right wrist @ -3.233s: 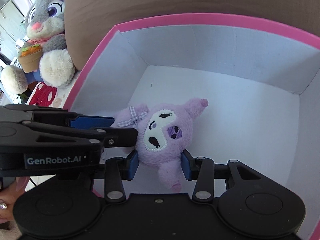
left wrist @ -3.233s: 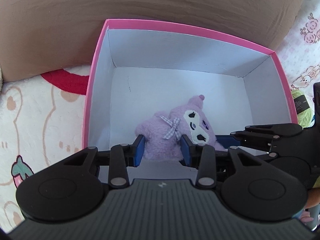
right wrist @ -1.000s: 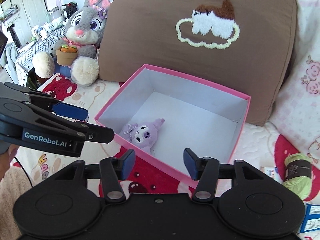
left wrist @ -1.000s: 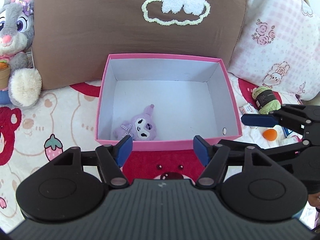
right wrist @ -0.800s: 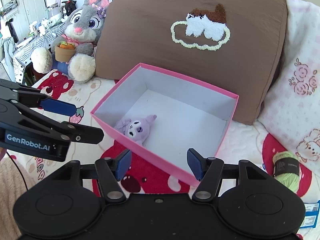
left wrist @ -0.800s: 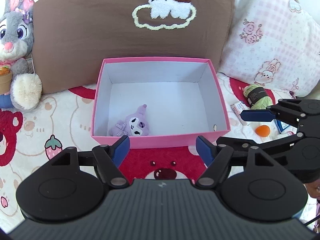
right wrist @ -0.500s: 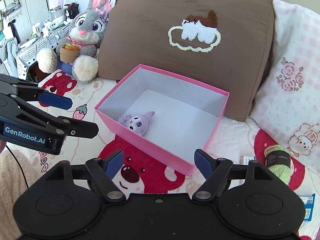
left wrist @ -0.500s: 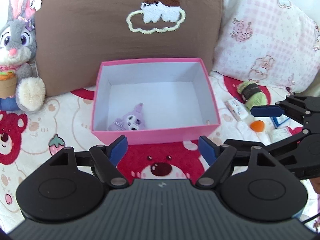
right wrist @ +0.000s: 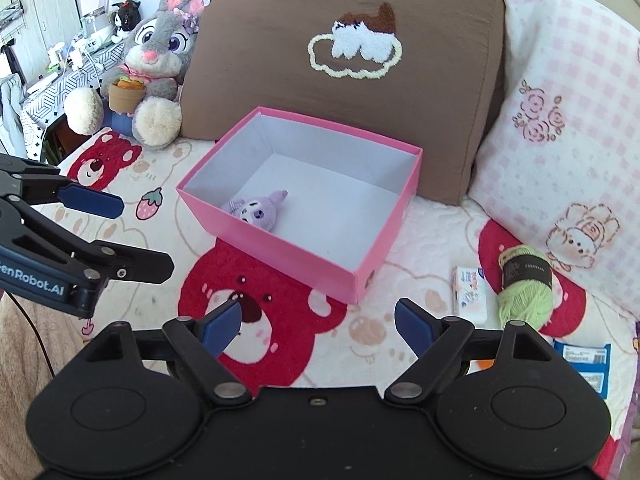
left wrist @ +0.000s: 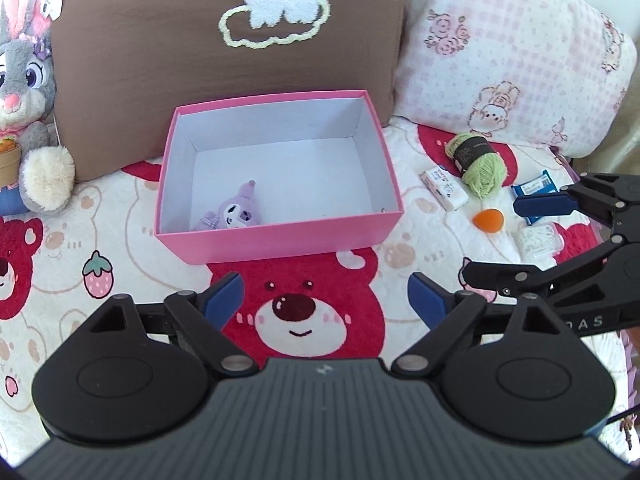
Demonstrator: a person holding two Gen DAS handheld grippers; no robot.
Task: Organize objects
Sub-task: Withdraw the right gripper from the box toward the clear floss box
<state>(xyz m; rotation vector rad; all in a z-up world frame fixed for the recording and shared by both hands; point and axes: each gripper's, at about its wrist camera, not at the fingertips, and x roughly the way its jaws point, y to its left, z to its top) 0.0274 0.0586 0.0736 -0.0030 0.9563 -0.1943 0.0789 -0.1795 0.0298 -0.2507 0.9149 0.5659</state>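
Pink cardboard box (left wrist: 280, 236), rigid and white-lined, sits centre on the quilted bedspread (left wrist: 120, 216). The purple plush toy (left wrist: 236, 214) lies in its near-left corner. Next likely: green yarn skein (left wrist: 478, 162), soft, right of box. Left gripper (left wrist: 326, 300) and right gripper (right wrist: 318, 322): fingers wide, empty.
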